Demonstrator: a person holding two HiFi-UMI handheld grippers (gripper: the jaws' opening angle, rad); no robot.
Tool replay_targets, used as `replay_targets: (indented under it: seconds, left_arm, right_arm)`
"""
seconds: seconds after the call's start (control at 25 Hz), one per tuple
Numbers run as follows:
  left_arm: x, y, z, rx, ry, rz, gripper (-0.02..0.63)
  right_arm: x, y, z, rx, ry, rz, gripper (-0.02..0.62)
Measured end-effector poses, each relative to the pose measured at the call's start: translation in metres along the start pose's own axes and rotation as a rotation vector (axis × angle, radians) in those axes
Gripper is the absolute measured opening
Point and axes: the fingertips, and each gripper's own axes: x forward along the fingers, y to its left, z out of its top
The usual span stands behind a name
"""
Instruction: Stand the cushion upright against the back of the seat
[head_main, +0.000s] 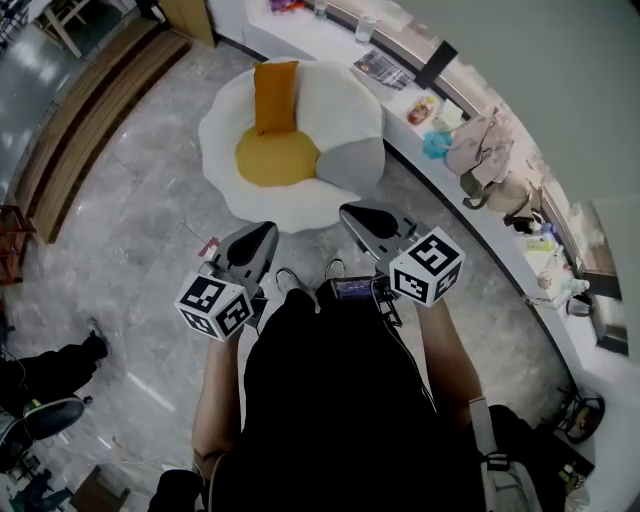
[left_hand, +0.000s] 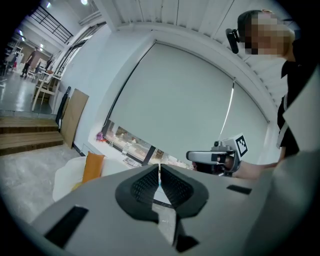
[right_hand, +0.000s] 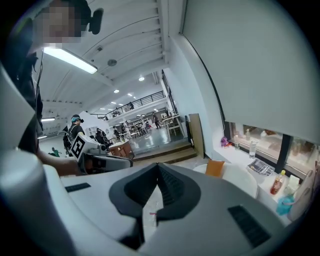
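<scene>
Left claw (left_hand: 159, 174) and right claw (right_hand: 157, 171) are both showing their jaws pressed together with nothing between them. The person is holding them side by side in front of the body, pointing toward the seat (head_main: 330, 100) and well apart from it. The orange cushion (head_main: 276, 95) is standing on its lower edge at the far side of the yellow centre pad (head_main: 275, 158), and its face appears to be leaning on the white back of the seat. Both claw views are also showing it upright. A grey part (head_main: 352, 163) of the seat is lying to the right of the yellow pad. The seat is sitting on the stone floor (head_main: 130, 220), near a long white table (head_main: 330, 35) running under the window.

Judged from this, the placing looks done or nearly so, and the step in hand is a check or a last correction. To do it well, the claws should be opening before they reach the cushion and taking it by the two upper corners rather than the middle, so that it is not folding. The lower edge should be resting on the yellow pad while the top is being pushed flat to the back. A gentle release matters, since a soft cushion could be tipping forward.
</scene>
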Motion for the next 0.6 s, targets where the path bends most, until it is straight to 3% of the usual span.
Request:
replay_targets:
  seconds: [0.6]
  left_arm:
    - [0.003,-0.014,-0.004,-0.003,0.011,0.03,0.023]
  right_arm:
    - [-0.018,0.0,-0.009,0.021,-0.002,0.015,0.018]
